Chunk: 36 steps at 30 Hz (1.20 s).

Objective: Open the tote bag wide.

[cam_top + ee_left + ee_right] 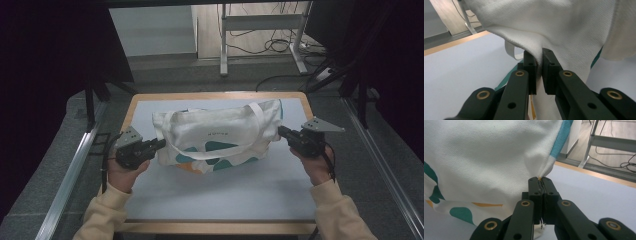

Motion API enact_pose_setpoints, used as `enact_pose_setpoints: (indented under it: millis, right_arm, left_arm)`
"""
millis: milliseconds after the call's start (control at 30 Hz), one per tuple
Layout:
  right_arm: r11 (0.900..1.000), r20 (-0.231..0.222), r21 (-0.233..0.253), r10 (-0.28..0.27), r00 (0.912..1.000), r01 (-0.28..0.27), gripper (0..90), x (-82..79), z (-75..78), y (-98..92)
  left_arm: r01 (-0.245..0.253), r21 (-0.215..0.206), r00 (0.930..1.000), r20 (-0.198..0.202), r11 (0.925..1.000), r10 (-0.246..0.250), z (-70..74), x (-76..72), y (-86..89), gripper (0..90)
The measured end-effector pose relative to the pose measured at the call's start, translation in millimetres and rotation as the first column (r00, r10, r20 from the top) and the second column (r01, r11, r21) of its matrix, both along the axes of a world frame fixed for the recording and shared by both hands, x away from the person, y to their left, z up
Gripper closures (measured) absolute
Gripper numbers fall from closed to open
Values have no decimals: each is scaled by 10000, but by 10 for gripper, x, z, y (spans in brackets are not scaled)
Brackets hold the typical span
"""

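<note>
A cream woven-canvas tote bag [215,137] with teal and orange blotches and long flat straps lies across the pale blue tabletop [225,195]. The left gripper [159,144] pinches its left edge; the right gripper [281,131] is clamped on its right seam.

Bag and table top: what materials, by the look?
Tote bag: woven cloth, likely cotton canvas, matte; a coarse weave grain shows and it puckers where the left gripper pinches it. Table: smooth pale matte sheet, maybe laminate, with a wood-look edge.
</note>
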State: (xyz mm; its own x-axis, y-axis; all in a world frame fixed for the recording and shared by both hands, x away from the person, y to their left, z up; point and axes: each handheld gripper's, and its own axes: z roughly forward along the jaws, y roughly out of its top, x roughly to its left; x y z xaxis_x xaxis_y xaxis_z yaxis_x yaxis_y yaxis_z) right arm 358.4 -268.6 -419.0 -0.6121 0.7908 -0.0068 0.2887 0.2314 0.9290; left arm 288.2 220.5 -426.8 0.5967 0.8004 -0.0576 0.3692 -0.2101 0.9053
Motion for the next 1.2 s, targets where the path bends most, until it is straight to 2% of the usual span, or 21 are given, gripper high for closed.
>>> enact_pose_setpoints:
  millis: [133, 300, 467, 667, 967, 1067, 1200]
  right_arm:
    - [9999, 56, -78, 102, 9999, -102, 868, -68, -47, -14]
    - [9993, -304, -324, 199, 9993, -209, 868, -88, -210, -20]
    - [9982, -645, -530, 233, 9976, -268, 868, -72, -366, 12]
    - [9979, -805, -600, 207, 9965, -256, 867, -54, -438, 38]
    - [9964, -1355, -780, 213, 9905, -321, 867, -24, -620, 88]
    - [9958, -1515, -851, 209, 9882, -341, 866, -15, -666, 99]
    - [9957, -1708, -853, 207, 9851, -357, 867, 0, -729, 104]
  left_arm:
    - [103, 78, 9999, 0, 9999, -103, -43, -59, -12, 832]
    - [187, 226, 9997, -171, 9996, -183, -179, -106, -37, 835]
    - [190, 347, 9988, -452, 9992, -174, -292, -83, -59, 839]
    - [203, 374, 9981, -594, 9991, -180, -366, -72, -64, 847]
    - [287, 579, 9952, -954, 9979, -231, -506, -61, -83, 854]
    - [274, 803, 9942, -1060, 9964, -189, -558, -57, -106, 855]
    - [276, 790, 9934, -1130, 9965, -185, -584, -49, -106, 855]
